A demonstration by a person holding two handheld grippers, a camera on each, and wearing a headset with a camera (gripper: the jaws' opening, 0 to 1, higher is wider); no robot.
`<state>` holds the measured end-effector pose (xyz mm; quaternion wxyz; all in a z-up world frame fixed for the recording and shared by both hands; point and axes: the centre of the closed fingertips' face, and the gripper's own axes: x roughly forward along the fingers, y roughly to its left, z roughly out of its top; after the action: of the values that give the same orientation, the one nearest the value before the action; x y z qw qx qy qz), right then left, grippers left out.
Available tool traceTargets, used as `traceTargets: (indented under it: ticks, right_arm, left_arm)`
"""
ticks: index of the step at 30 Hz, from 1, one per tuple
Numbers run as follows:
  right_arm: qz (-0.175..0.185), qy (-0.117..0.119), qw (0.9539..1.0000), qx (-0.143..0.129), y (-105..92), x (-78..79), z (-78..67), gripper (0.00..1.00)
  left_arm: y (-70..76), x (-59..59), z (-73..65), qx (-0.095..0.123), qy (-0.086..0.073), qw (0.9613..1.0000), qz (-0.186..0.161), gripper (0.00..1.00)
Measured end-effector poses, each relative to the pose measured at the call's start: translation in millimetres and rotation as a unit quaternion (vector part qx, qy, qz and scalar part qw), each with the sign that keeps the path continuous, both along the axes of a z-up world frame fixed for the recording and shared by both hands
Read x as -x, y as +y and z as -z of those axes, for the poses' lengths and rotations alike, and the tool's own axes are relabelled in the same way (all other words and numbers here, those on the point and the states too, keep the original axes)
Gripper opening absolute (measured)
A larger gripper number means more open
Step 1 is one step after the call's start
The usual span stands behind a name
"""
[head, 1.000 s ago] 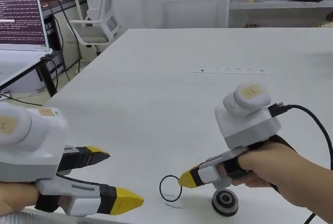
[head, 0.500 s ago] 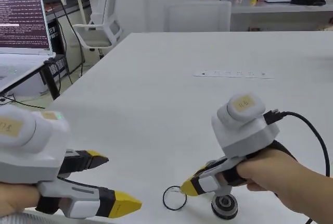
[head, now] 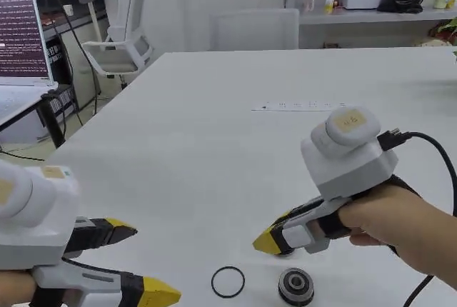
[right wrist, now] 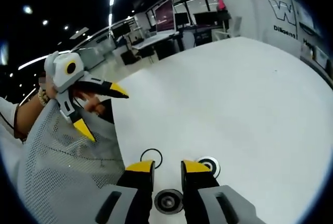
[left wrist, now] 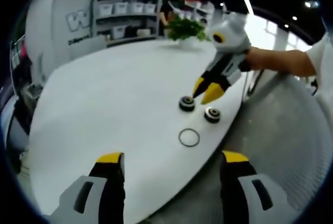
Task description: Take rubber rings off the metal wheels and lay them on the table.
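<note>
A black rubber ring (head: pixel 228 282) lies flat on the white table (head: pixel 214 143), near its front edge. Just right of it stands a metal wheel (head: pixel 295 285). My right gripper (head: pixel 270 242) hovers above and between them, its jaws a narrow gap apart with nothing in them. In the right gripper view, the ring (right wrist: pixel 151 157) lies ahead to the left, one wheel (right wrist: pixel 168 201) sits low between the jaws and another wheel (right wrist: pixel 209 165) to the right. My left gripper (head: pixel 139 260) is wide open at the lower left, holding nothing. The left gripper view shows the ring (left wrist: pixel 189 137), both wheels (left wrist: pixel 187 103) (left wrist: pixel 212 114) and the right gripper (left wrist: pixel 206 90).
A strip of small marks (head: pixel 300 106) lies mid-table. Office chairs (head: pixel 132 32) and a monitor (head: pixel 18 28) stand off the left side. A black cable (head: pixel 435 164) trails from the right gripper. A potted plant (left wrist: pixel 187 28) sits at the table's far end.
The right gripper's tip was at the ring a second ago; it has lifted up and to the right, leaving the ring lying on the table. The left gripper stays open.
</note>
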<state>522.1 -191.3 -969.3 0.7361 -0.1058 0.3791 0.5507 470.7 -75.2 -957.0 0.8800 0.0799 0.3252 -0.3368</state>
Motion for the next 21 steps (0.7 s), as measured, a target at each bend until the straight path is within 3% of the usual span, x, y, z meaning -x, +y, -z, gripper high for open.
traceTargets:
  ticks: [5,7,11,12,18,21]
  right_arm:
    - [-0.015,-0.016,0.9997,0.006,-19.9,7.1,-4.5,0.22]
    - [-0.022,-0.026,0.9993,0.011,-31.4,9.0,-3.7,0.23]
    - [-0.029,-0.035,0.999,0.006,-51.9,11.4,-2.0,0.26]
    - [-0.025,-0.031,0.9992,0.001,-57.0,12.0,-1.6,0.27]
    - [-0.001,-0.025,0.9994,-0.022,-73.2,15.7,2.1,0.29]
    - [-0.001,-0.025,0.9991,-0.035,-73.2,19.8,4.7,0.32]
  left_arm:
    - [-4.3,-0.7,-2.6,-0.021,-0.015,0.9992,0.029,0.75]
    - [-8.9,-0.1,-4.7,-0.038,-0.03,0.997,0.061,0.73]
    - [-15.4,5.1,-3.6,-0.054,-0.022,0.9935,0.098,0.71]
    - [-16.9,4.4,-6.4,-0.057,-0.028,0.9924,0.105,0.7]
    - [-27.8,-2.2,-28.2,-0.041,-0.045,0.9905,0.123,0.71]
    - [-40.2,-9.1,-40.7,-0.034,-0.061,0.9871,0.144,0.71]
